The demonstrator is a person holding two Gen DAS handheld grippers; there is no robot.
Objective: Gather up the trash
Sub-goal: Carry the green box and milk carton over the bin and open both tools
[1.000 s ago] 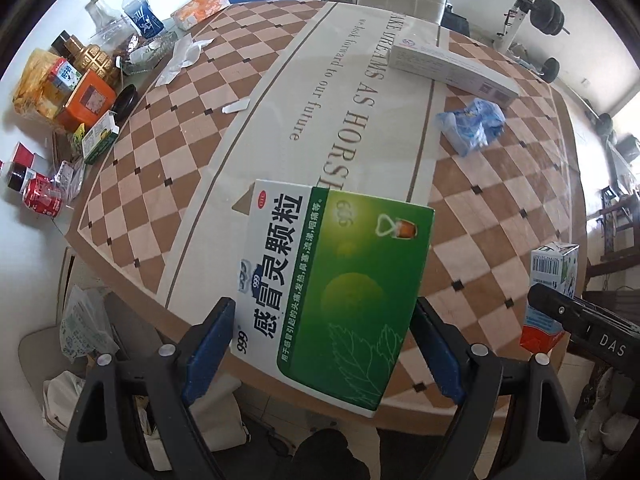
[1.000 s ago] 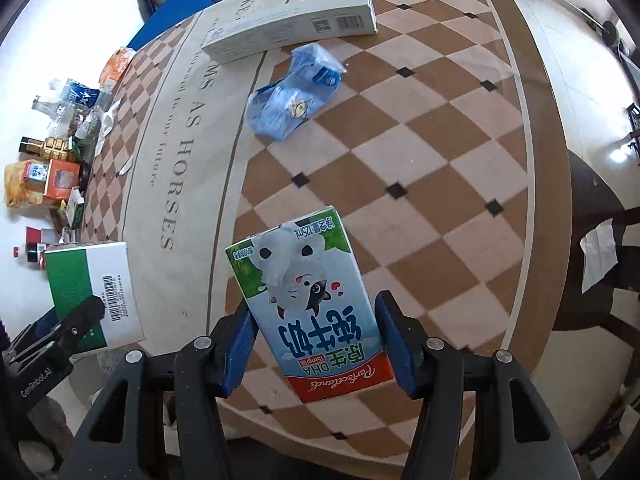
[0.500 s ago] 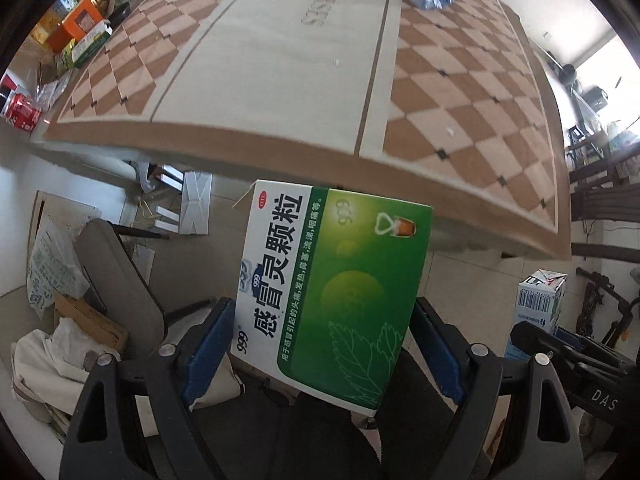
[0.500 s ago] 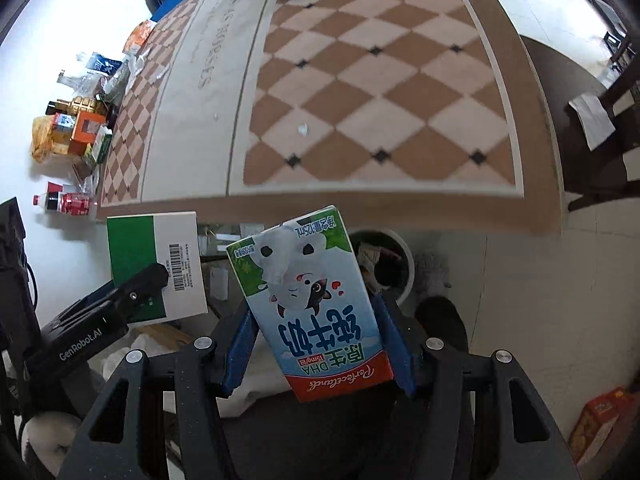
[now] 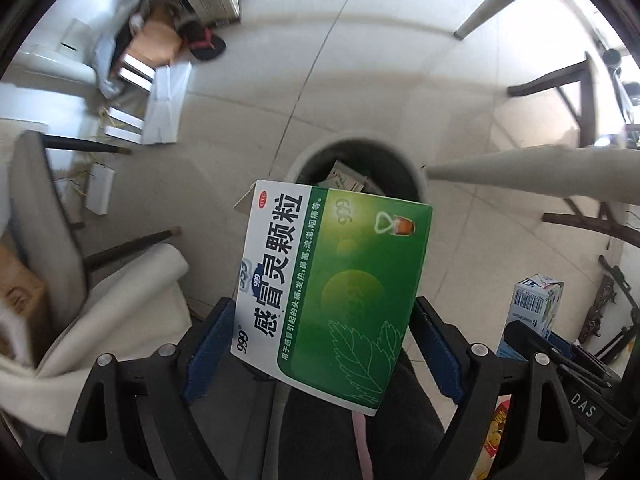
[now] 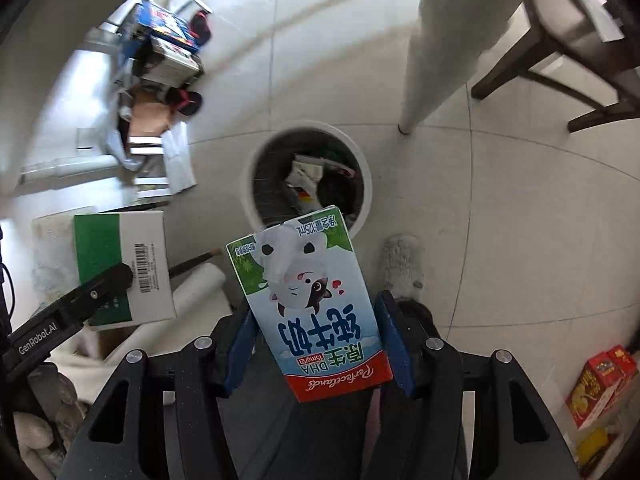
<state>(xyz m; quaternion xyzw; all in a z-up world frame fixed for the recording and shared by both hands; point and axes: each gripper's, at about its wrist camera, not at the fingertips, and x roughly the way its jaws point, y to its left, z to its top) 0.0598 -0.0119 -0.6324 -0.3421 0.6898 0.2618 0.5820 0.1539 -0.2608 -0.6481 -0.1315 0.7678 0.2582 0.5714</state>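
My left gripper (image 5: 320, 344) is shut on a green and white medicine box (image 5: 336, 292), held above the floor just short of a round white trash bin (image 5: 418, 178) that holds several scraps. My right gripper (image 6: 316, 344) is shut on a small milk carton (image 6: 316, 300), upside down, its top edge over the near rim of the same bin (image 6: 250, 196). The medicine box (image 6: 124, 264) and left gripper also show at the left of the right wrist view. The milk carton (image 5: 536, 304) shows at the right of the left wrist view.
White table legs (image 6: 440, 48) stand beside the bin. Dark wooden chair legs (image 6: 552, 64) are to the right. A grey chair (image 5: 44, 216) with white cloth is at the left. Boxes and shoes (image 6: 168, 64) lie on the tiled floor beyond. Red and yellow packets (image 6: 600, 384) sit at lower right.
Both grippers have swung down from the table edge toward the floor, each still holding its item. The trash bin now lies straight ahead in both views.
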